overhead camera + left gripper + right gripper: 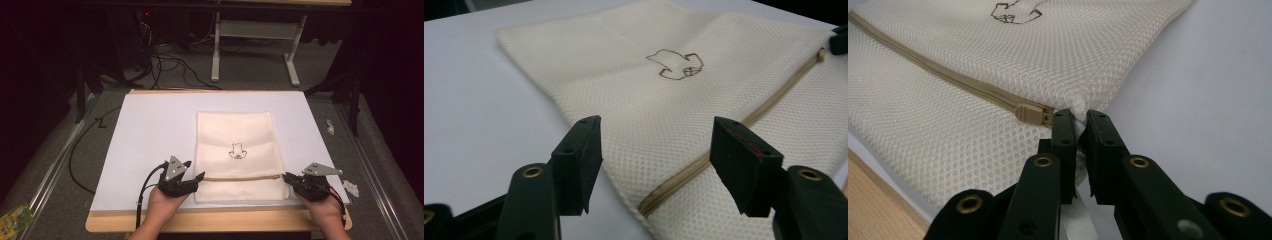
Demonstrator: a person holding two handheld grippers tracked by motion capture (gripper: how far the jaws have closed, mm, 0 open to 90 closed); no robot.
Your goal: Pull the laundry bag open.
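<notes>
- Mesh pouch (235, 150), cream-coloured with a tan zipper (240, 178) running across its lower part, lies flat at the centre of the white-covered tabletop (150, 130) in the high view.
- Right tool (1079, 122), at the lower right of the high view, is pinched narrow on a fold of mesh at the pouch's edge, just beside the zipper pull (1030, 113).
- Left tool (654, 150), at the lower left of the high view, stands wide with nothing between its jaws, straddling the zipper's other end in the left gripper view.
- Risk: the right tool's bite takes in only a small bunch of mesh, so a pull could likely slip it free or stretch the weave.
- Risk: with one end unheld, the pouch may slide or bunch across the smooth sheet if the zipper is tugged.
- Markings: a small dark outline drawing (237, 151) sits at the pouch's centre; no readable lettering or brand can be made out.
</notes>
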